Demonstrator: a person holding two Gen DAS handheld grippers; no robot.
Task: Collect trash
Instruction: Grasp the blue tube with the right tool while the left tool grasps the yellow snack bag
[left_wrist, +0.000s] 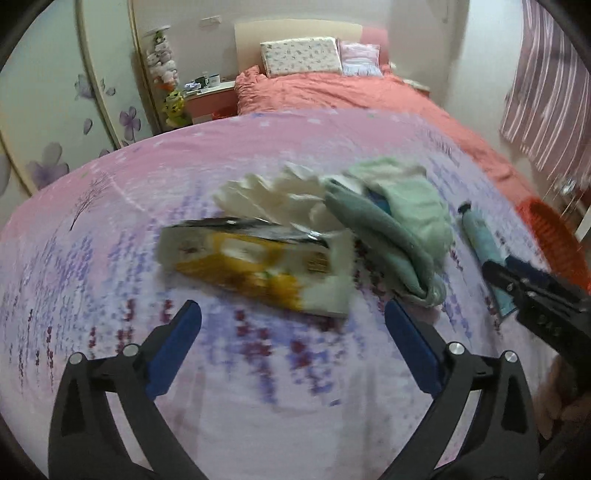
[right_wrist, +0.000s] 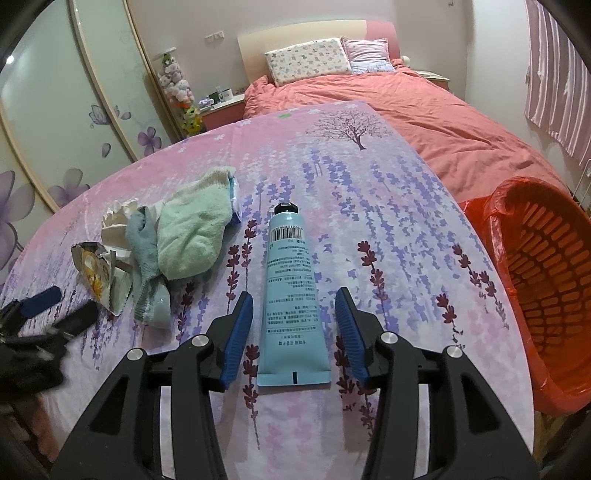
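Note:
A light blue tube (right_wrist: 291, 288) with a black cap lies on the purple floral cloth; my right gripper (right_wrist: 293, 301) is open with a finger on each side of the tube's lower half, not touching it. The tube also shows in the left wrist view (left_wrist: 480, 240). A yellow and silver snack wrapper (left_wrist: 255, 266) lies just ahead of my open, empty left gripper (left_wrist: 291, 314); it also shows in the right wrist view (right_wrist: 99, 273). Crumpled white paper (left_wrist: 273, 195) lies behind the wrapper.
A green towel and grey-green socks (right_wrist: 184, 240) are piled between wrapper and tube. An orange basket lined with a red bag (right_wrist: 546, 280) stands at the right edge of the table. A bed with a coral cover (right_wrist: 406, 107) lies behind.

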